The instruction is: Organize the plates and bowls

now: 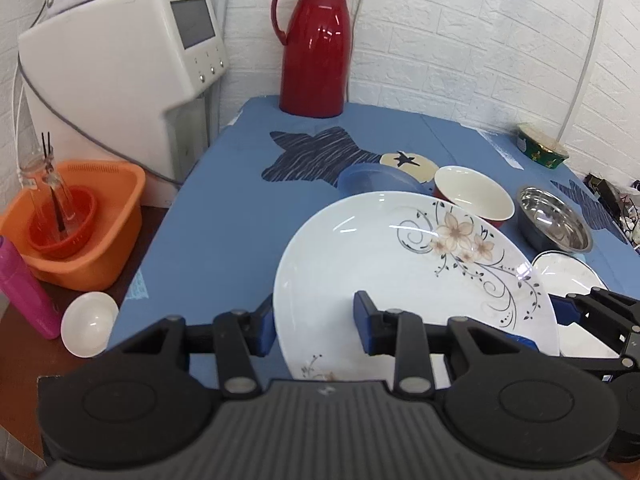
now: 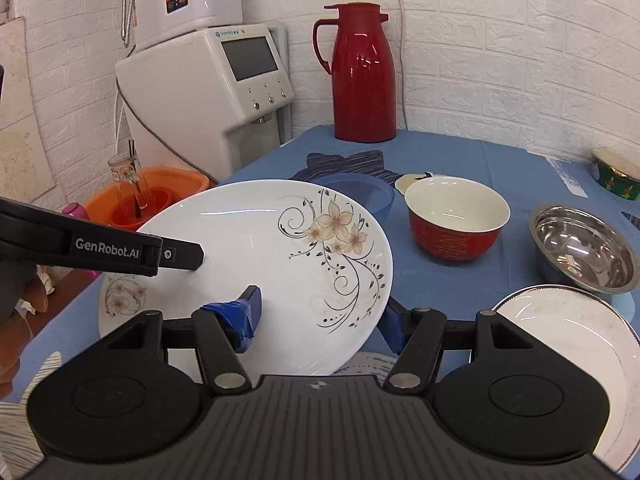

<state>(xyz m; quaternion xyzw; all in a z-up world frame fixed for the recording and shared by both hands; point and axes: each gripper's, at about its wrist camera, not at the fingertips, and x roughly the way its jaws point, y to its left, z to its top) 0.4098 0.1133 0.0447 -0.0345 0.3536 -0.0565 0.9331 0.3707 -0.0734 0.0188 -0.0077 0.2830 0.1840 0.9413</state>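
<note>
A large white plate with a flower pattern (image 1: pixel 380 264) (image 2: pixel 248 232) is tilted above the blue tablecloth, partly over a second flowered plate (image 2: pixel 120 296). My left gripper (image 1: pixel 315 314) is shut on its left rim, with one finger (image 2: pixel 180 255) lying over the plate. My right gripper (image 2: pixel 322 306) straddles the right rim with a wide gap: the taped finger is over the inside, the other behind the rim. A red bowl (image 1: pixel 472 196) (image 2: pixel 456 216), a steel bowl (image 1: pixel 554 220) (image 2: pixel 584 248), a blue bowl (image 1: pixel 372 178) (image 2: pixel 360 192) and a white dark-rimmed plate (image 1: pixel 568 272) (image 2: pixel 560 332) sit beyond and to the right.
A red thermos (image 1: pixel 314 44) (image 2: pixel 364 72) stands at the table's back edge by the brick wall. Left of the table are a water dispenser (image 1: pixel 120 64), an orange basin (image 1: pixel 88 216), a pink bottle (image 1: pixel 20 288) and a small white bowl (image 1: pixel 90 322). A green tin (image 2: pixel 616 172) sits far right.
</note>
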